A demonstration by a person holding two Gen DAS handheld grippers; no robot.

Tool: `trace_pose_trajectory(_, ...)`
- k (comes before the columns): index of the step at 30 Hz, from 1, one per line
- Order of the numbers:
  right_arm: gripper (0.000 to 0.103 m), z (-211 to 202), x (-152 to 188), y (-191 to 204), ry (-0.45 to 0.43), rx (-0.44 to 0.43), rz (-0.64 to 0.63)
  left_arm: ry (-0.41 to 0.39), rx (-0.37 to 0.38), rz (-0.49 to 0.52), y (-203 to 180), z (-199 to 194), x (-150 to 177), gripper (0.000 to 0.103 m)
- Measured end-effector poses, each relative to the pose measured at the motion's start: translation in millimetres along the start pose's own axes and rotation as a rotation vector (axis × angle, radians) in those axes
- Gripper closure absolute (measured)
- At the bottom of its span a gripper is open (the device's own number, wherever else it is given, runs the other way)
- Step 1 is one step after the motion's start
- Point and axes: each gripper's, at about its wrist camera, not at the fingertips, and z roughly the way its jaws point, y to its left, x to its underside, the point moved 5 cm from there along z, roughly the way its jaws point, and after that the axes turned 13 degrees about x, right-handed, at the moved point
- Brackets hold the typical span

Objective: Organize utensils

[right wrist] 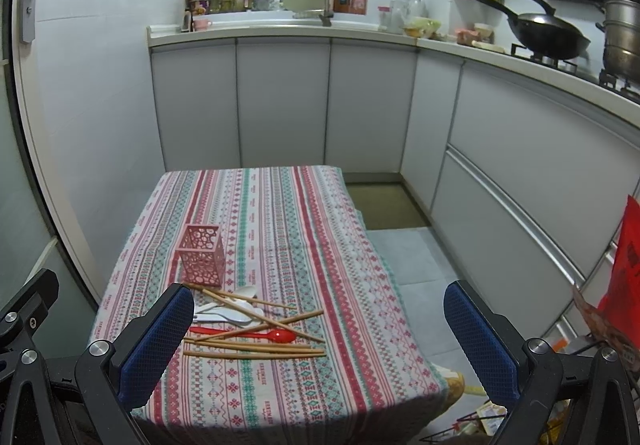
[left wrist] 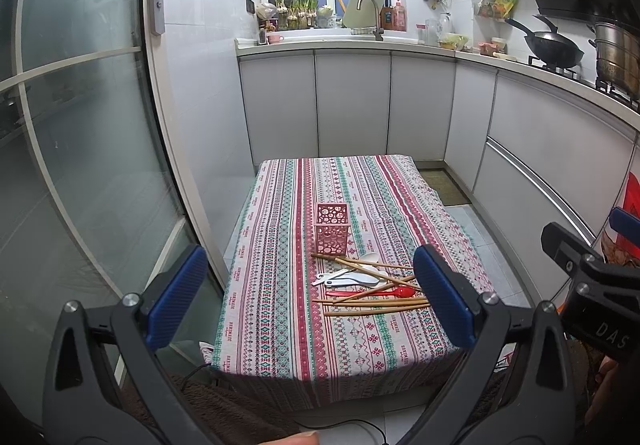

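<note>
Two grippers hang above the near end of a small table [left wrist: 280, 325] covered in a striped, patterned cloth. Left gripper [left wrist: 308, 301]: blue-padded fingers [left wrist: 176, 297] spread wide, nothing between them. Right gripper [right wrist: 316, 345]: fingers [right wrist: 480, 341] likewise spread wide and empty; its black body also shows at the right edge of the left wrist view.

Pink holder [left wrist: 332, 229], square with round cut-outs, stands upright near the middle of the table; nothing shows above its rim. Just in front of it, on the near side, lies a loose pile of utensils: several wooden chopsticks [left wrist: 376, 307] lying crosswise and partly stacked, white spoons [left wrist: 352, 277] among them, and one red spoon [left wrist: 376, 292] lying flat with its bowl toward the right. The farthest chopstick ends reach close to the base of the holder; cannot tell whether they touch it. In the right wrist view the left finger of that gripper covers the left ends of the pile [right wrist: 256, 325].

Behind the table: white cabinets, a sink with a tap [left wrist: 370, 15] under a window, a black wok [left wrist: 554, 47] and a steel pot [left wrist: 616, 57] on the stove at right. A glass door [left wrist: 80, 145] with a metal handle stands at left.
</note>
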Motion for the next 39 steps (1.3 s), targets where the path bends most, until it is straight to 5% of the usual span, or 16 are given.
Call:
trace_pose_trajectory(22, 0.0, 45.4, 1.6, 4.5, 0.05, 0.006, -0.012, 0.06, -0.011, 0.009, 3.1, 42.7, -1.9, 0.001)
trace_pose_trajectory(30, 0.0, 103.0, 0.1, 10.3, 0.121, -0.06, -0.034, 0.129, 0.034, 0.034, 17.1, 98.2, -2.6, 0.001)
trace_pose_trajectory(35, 0.0, 162.6, 0.9, 12.9, 0.238, -0.107, -0.063, 0.162, 0.144, 0.088, 17.1, 137.1, -6.7, 0.001)
trace_pose_trajectory(39, 0.0, 208.0, 5.6, 15.3, 0.325, -0.126, -0.08, 0.262, 0.141, 0.14, 20.0, 178.3, -3.7, 0.001)
